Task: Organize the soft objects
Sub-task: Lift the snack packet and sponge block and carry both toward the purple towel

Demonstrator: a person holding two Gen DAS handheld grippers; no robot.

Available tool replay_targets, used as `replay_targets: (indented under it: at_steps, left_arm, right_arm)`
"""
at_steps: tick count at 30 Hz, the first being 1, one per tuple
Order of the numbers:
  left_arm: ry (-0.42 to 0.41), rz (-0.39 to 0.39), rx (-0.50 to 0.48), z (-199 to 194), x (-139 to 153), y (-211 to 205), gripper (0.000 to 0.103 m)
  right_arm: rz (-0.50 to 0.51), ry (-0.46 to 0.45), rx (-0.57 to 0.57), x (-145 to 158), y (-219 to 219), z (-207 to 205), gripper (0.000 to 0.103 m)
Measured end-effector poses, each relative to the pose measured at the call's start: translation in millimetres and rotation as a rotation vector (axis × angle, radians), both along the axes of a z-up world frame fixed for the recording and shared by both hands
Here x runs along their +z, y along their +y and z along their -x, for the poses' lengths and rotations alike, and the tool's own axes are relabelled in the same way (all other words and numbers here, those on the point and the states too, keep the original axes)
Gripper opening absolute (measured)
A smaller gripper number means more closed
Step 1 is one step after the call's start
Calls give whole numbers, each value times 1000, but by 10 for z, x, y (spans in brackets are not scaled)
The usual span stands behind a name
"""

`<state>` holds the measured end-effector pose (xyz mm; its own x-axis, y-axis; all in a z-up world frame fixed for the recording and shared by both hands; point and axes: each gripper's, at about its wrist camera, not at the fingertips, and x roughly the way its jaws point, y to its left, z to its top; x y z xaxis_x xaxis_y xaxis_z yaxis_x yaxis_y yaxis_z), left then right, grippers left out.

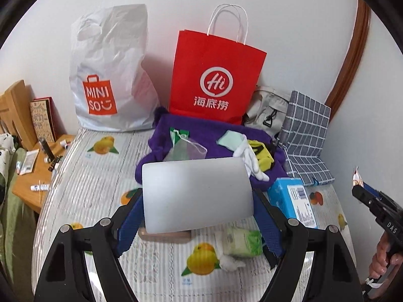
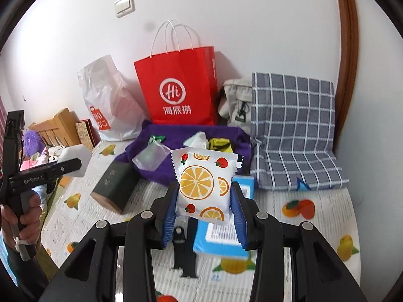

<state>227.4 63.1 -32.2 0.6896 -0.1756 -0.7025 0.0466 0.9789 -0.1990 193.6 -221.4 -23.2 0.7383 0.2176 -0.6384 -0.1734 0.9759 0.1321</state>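
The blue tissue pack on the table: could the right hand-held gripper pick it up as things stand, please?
Probably not yet. The right hand-held gripper is already shut on the orange-print packet, so its jaws are occupied, though the blue tissue pack lies uncovered just beneath it.

Right gripper (image 2: 205, 210) fingers (image 2: 170, 214) clamp white fruit-print packet (image 2: 205, 183), lifted above fruit-patterned counter (image 2: 314, 234). Blue box (image 2: 221, 244) lies beneath. Purple cloth (image 2: 176, 136) behind, red paper bag (image 2: 178, 85) and checked cushion (image 2: 292, 130) against wall. Left gripper (image 2: 73, 163) at far left grips white foam block (image 2: 75, 156).
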Motion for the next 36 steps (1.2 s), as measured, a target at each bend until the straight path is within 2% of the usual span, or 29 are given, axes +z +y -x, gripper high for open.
replay_targets:
  at_steps: [13,15,26,29,36]
  left_arm:
    - [-36,-20,-9,-669,134,-38,81]
    - [-39,-22,-7,-779,137,-38,81]
    - [-44,22,-9,-1257,114,3,81]
    - [-43,39,-9,-1362,92,-7,81]
    - [-43,65,0,-1599,3,-41,81]
  right_arm:
    - [-37,-41,42,189,409,-876,40]
    - [-75,-34,63,178,453,-1033,40]
    - [-113,-65,87,235,664,-1583,40]
    - [-135,-72,75,189,649,-1679,40]
    - [-151,-12,77,-12,597,-1883,40]
